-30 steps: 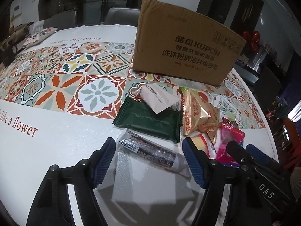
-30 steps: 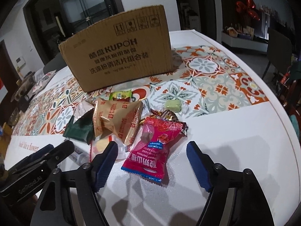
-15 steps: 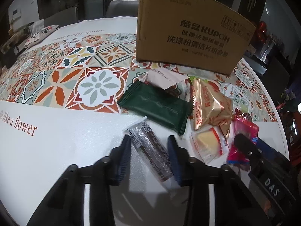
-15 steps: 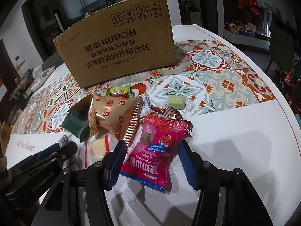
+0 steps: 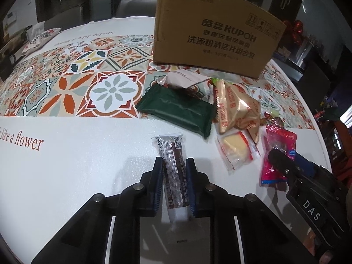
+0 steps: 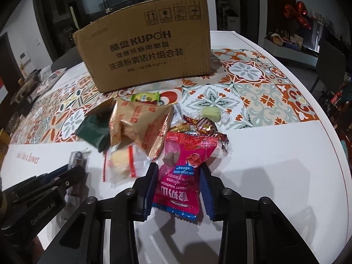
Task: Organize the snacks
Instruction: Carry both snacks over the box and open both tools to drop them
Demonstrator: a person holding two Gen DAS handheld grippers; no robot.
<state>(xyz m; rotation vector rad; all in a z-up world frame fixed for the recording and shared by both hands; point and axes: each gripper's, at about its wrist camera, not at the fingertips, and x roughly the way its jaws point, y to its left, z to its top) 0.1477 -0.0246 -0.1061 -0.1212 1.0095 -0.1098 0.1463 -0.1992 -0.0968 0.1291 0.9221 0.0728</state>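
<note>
A long dark brown snack stick in clear wrap (image 5: 170, 147) lies on the white tablecloth, and my left gripper (image 5: 173, 161) is shut on its lower half. A pink-red hawthorn snack packet (image 6: 187, 151) lies flat between the fingers of my right gripper (image 6: 178, 167). Those jaws are closing, with the pads at the packet's side edges and the packet not squeezed. A cardboard box (image 5: 215, 37) printed KUPOH stands upright behind the snack pile. In the right wrist view the left gripper (image 6: 66, 176) shows at the lower left.
The pile between the grippers and the box holds a dark green packet (image 5: 176, 110), a golden packet (image 6: 140, 125), a clear packet with a yellow piece (image 6: 123, 162) and wrapped candies (image 6: 204, 125). The round table's edge (image 6: 330, 132) curves along the right.
Both grippers have closed in from wide open. The left now clamps the brown stick, which has turned to lie along the fingers. The right has narrowed around the pink packet.
</note>
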